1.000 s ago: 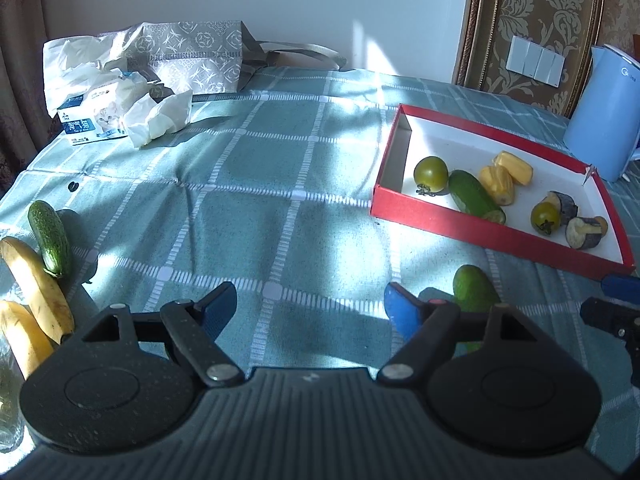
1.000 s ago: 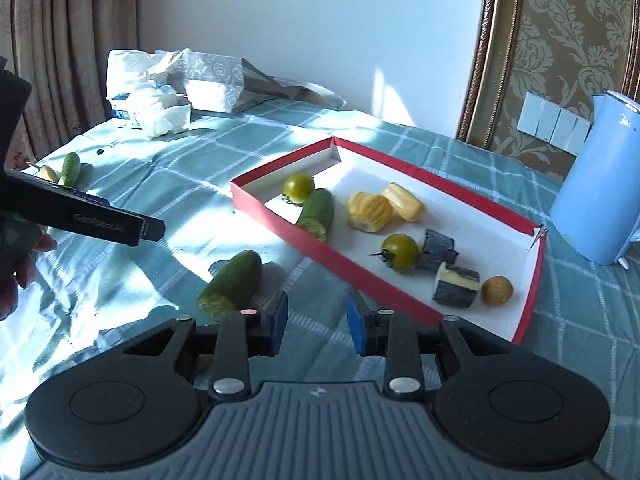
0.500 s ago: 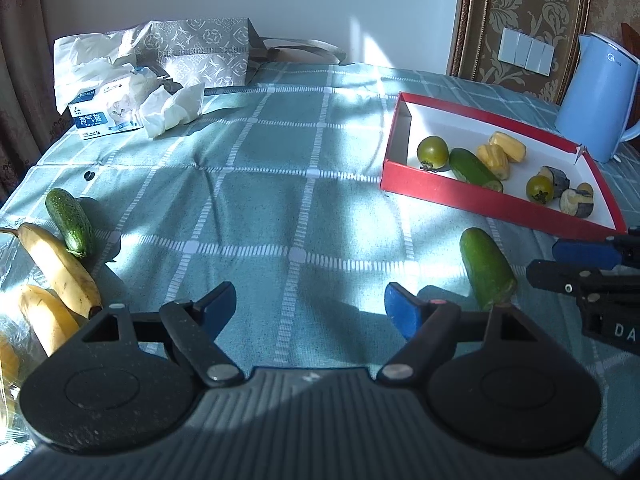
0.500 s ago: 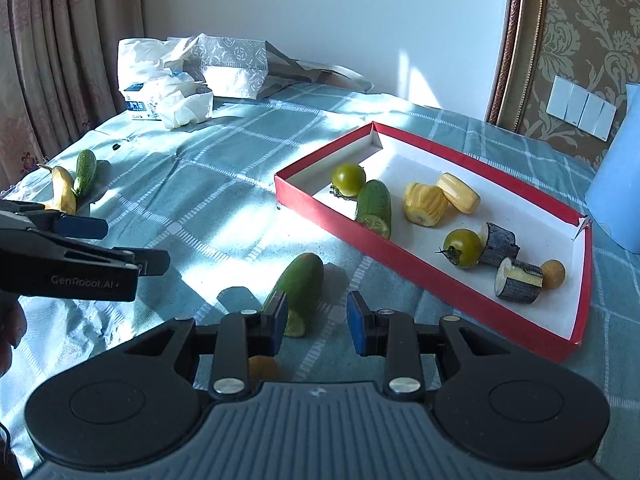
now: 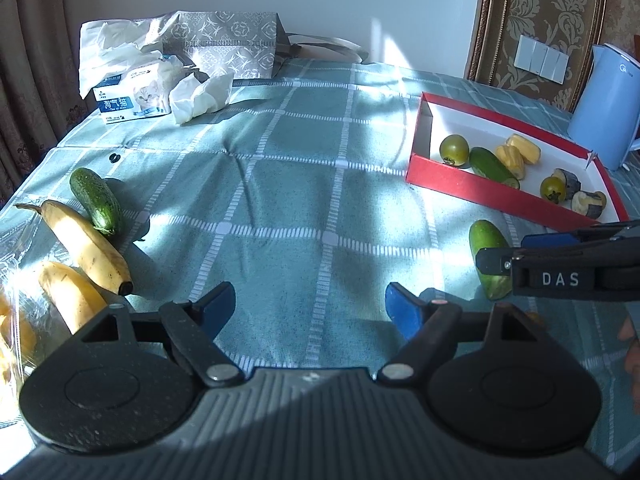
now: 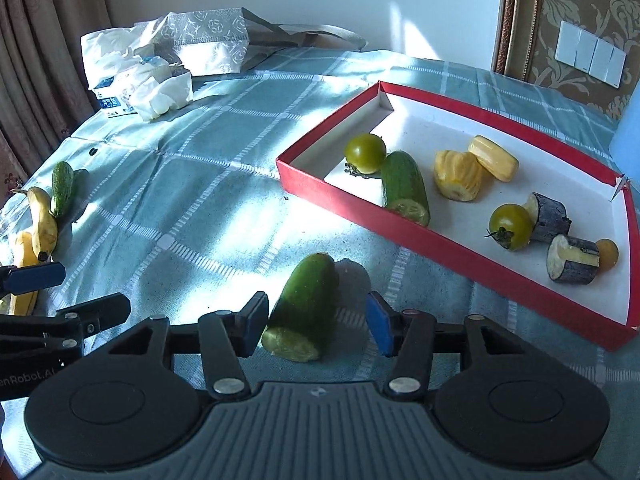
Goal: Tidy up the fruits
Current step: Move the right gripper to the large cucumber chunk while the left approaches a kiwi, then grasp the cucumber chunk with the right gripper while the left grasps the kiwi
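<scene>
A cut cucumber half (image 6: 306, 306) lies on the teal checked cloth, just outside the red tray (image 6: 460, 256). My right gripper (image 6: 318, 322) is open, with its blue pads on either side of the cucumber's cut end, apart from it. The cucumber half also shows in the left wrist view (image 5: 486, 248). My left gripper (image 5: 310, 308) is open and empty above the cloth. The tray (image 5: 496, 200) holds green tomatoes, another cucumber half, yellow pieces and dark-skinned chunks.
A whole cucumber (image 5: 95, 195) and bananas (image 5: 86, 246) lie at the left edge. A tissue pack (image 5: 134, 98) and a patterned bag (image 5: 224, 44) sit at the back left. A blue kettle (image 5: 606, 106) stands behind the tray.
My right gripper has opened wider and moved forward and down, so that its pads now flank the cucumber half. My left gripper has pulled back and to the left.
</scene>
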`<state>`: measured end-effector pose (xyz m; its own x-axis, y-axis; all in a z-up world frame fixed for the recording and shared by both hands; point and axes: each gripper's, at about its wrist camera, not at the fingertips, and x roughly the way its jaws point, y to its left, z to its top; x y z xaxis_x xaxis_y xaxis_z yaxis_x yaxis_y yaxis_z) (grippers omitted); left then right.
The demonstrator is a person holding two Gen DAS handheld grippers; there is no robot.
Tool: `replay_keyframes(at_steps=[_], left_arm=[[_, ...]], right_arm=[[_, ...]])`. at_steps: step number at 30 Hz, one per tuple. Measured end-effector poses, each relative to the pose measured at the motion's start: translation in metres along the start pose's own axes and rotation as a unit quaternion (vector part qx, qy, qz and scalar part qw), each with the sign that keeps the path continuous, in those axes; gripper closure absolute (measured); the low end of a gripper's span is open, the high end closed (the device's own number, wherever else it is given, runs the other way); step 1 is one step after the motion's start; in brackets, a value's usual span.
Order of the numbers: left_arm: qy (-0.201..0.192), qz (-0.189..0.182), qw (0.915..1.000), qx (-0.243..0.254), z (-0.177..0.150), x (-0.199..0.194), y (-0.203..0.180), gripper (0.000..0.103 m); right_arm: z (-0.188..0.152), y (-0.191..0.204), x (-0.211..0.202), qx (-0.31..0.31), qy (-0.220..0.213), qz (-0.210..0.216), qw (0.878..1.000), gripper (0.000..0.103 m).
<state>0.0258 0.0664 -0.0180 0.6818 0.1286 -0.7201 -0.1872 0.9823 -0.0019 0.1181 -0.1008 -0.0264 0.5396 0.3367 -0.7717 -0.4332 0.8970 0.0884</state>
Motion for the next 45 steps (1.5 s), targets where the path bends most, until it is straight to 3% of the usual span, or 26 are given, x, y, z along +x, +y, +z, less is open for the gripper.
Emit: replay_keyframes(at_steps=[4, 6, 7, 13, 20, 24, 31, 38, 41, 45], left_arm=[[0.003, 0.004, 1.0000, -0.005, -0.001, 0.001, 0.003, 0.022], [0.004, 0.005, 0.9999, -0.008, -0.002, 0.002, 0.005, 0.022], [0.005, 0.006, 0.9999, -0.010, -0.002, 0.002, 0.006, 0.022], [0.005, 0.003, 1.0000, -0.007, -0.002, 0.004, 0.002, 0.021], [0.004, -0.014, 0.9999, 0.002, 0.002, 0.008, -0.012, 0.020], [0.004, -0.031, 0.9994, 0.018, 0.003, 0.010, -0.029, 0.020], [0.002, -0.086, 0.9936, 0.073, -0.001, 0.009, -0.066, 0.019], [-0.008, -0.128, 0.9777, 0.166, -0.012, 0.011, -0.111, 0.019], [-0.003, -0.137, 0.9726, 0.188, -0.015, 0.016, -0.119, 0.024], [0.018, -0.153, 0.9694, 0.192, -0.018, 0.022, -0.121, 0.046]], right_arm=[[-0.001, 0.004, 0.008, -0.004, 0.008, -0.004, 1.000, 0.052], [-0.003, 0.007, 0.007, -0.018, 0.000, -0.004, 1.000, 0.067], [-0.004, 0.008, 0.008, -0.024, -0.002, -0.006, 1.000, 0.068], [-0.008, 0.010, 0.004, -0.048, -0.017, -0.009, 0.999, 0.070], [-0.012, -0.005, -0.028, -0.076, -0.063, -0.042, 0.994, 0.071], [-0.020, -0.021, -0.028, -0.064, -0.045, -0.054, 0.995, 0.071], [-0.037, -0.043, -0.041, -0.039, -0.040, -0.076, 0.996, 0.071], [-0.050, -0.065, -0.052, -0.016, -0.035, -0.100, 0.994, 0.071], [-0.053, -0.071, -0.056, -0.013, -0.033, -0.105, 0.994, 0.071], [-0.055, -0.076, -0.061, -0.006, -0.037, -0.111, 0.993, 0.071]])
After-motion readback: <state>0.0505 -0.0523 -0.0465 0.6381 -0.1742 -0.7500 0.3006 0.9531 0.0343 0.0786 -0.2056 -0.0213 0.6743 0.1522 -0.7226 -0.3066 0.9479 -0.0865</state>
